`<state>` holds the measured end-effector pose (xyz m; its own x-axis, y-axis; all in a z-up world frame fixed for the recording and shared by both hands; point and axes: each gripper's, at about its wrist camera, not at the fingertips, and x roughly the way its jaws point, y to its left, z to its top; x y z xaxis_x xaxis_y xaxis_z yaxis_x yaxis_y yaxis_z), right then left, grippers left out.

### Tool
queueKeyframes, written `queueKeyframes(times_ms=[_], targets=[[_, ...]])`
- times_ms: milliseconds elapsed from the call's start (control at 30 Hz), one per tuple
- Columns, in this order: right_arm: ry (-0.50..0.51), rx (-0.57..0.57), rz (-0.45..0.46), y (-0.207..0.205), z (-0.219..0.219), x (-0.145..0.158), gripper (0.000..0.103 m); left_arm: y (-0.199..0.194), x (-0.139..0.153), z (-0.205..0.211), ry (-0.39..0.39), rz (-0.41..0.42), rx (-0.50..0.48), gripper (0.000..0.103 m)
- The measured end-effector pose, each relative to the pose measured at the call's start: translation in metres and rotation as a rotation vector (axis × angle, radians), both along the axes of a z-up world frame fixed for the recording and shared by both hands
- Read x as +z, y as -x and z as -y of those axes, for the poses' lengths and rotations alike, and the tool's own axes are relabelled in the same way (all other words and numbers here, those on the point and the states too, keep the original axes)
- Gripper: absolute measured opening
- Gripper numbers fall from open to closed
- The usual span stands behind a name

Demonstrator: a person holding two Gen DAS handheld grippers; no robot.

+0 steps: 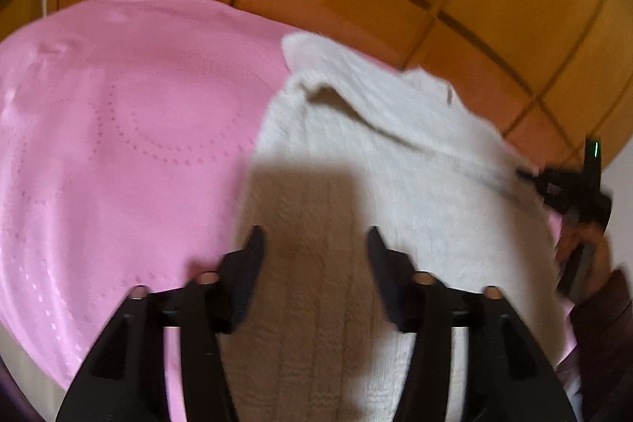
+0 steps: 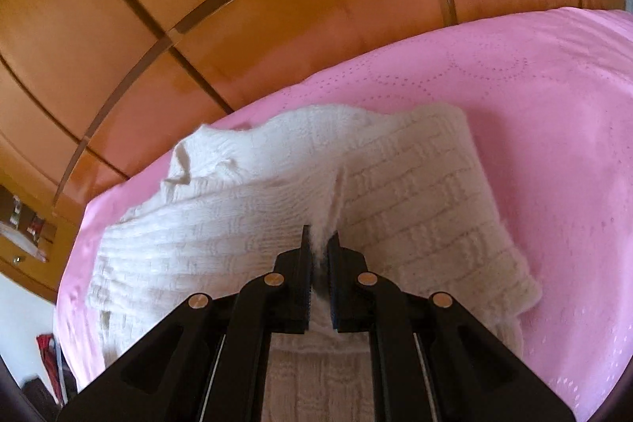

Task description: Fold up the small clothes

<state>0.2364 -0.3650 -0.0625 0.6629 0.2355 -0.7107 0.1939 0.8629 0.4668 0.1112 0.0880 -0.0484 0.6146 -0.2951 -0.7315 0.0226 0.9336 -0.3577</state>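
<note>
A white knitted garment (image 1: 395, 153) lies partly folded on a pink bedspread (image 1: 118, 145). My left gripper (image 1: 315, 242) hangs over the garment's near part, open, with nothing between its fingers, and throws a dark shadow on the knit. In the right wrist view the same garment (image 2: 415, 192) has one layer turned over the other. My right gripper (image 2: 320, 244) is shut on a pinch of its white fabric at the fold. The left wrist view also shows the right gripper (image 1: 569, 192), blurred, at the garment's right edge, with a person's hand and dark sleeve (image 1: 601, 323) behind it.
Orange-brown wooden panels (image 2: 277, 6) with dark grooves rise just behind the bed. The pink bedspread (image 2: 554, 105) stretches bare to the right of the garment. A shelf with small items (image 2: 23, 224) and something red (image 2: 47, 354) show past the bed's left edge.
</note>
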Motion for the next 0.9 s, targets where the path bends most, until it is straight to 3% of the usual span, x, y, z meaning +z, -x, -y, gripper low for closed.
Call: queueKeyframes(times_ms=[67,133,167,333,400,467,800,867,900], targets=[[0.029,-0.013,0.016,0.007,0.005,0.003,0.022,-0.012,0.006,-0.015,0.033,-0.001,0.026,0.061],[0.046,-0.042,0.031,0.015,0.010,0.007,0.043,-0.032,0.013,-0.033,0.083,-0.010,0.057,0.061],[0.066,-0.057,0.049,0.020,0.012,0.012,0.045,-0.041,0.014,-0.039,0.115,-0.020,0.055,0.061],[0.151,-0.012,0.111,0.033,-0.002,0.034,0.045,-0.101,0.015,-0.071,0.243,-0.064,0.112,0.061],[0.179,0.036,0.124,0.032,-0.015,0.038,0.047,-0.130,0.011,-0.078,0.310,-0.090,0.088,0.061],[0.210,0.074,0.114,0.024,-0.028,0.034,0.049,-0.150,0.005,-0.080,0.328,-0.120,0.116,0.061],[0.278,0.152,0.074,0.003,-0.061,0.010,0.051,-0.233,-0.038,-0.059,0.480,-0.258,0.055,0.061],[0.298,0.161,0.063,0.000,-0.064,0.007,0.052,-0.241,-0.040,-0.053,0.499,-0.253,0.015,0.053],[0.304,0.164,0.060,-0.002,-0.065,0.007,0.053,-0.245,-0.041,-0.049,0.513,-0.259,-0.009,0.037]])
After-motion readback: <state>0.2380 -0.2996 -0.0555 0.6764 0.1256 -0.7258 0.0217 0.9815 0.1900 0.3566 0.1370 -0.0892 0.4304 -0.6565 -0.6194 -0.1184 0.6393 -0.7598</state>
